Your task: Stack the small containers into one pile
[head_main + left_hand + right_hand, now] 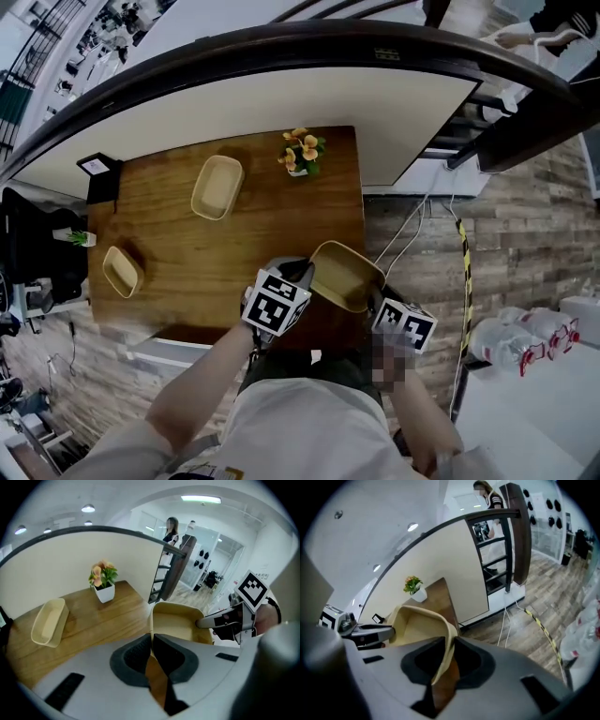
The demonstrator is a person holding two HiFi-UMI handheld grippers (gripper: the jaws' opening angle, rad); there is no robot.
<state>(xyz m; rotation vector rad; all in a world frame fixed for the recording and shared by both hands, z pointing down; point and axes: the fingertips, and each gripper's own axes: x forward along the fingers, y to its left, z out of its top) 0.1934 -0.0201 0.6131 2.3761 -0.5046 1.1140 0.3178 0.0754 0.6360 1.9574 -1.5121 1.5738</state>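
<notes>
A tan, shallow container [343, 277] hangs tilted above the near right corner of the wooden table [253, 234], held from both sides. My left gripper [305, 275] is shut on its left rim, which runs thin between the pads [151, 646]. My right gripper [377, 298] is shut on the opposite rim [451, 651]. The same container [176, 623] fills the middle of the left gripper view, with the right gripper [220, 620] at its far side. A second tan container [217, 187] lies at the back of the table, and a third [123, 271] near the left edge.
A white pot of orange flowers [301, 153] stands at the table's far right corner. A small black sign [94, 166] sits at the far left corner. A pale curved partition [281, 103] backs the table. Cables [412, 230] trail over the wood floor at right.
</notes>
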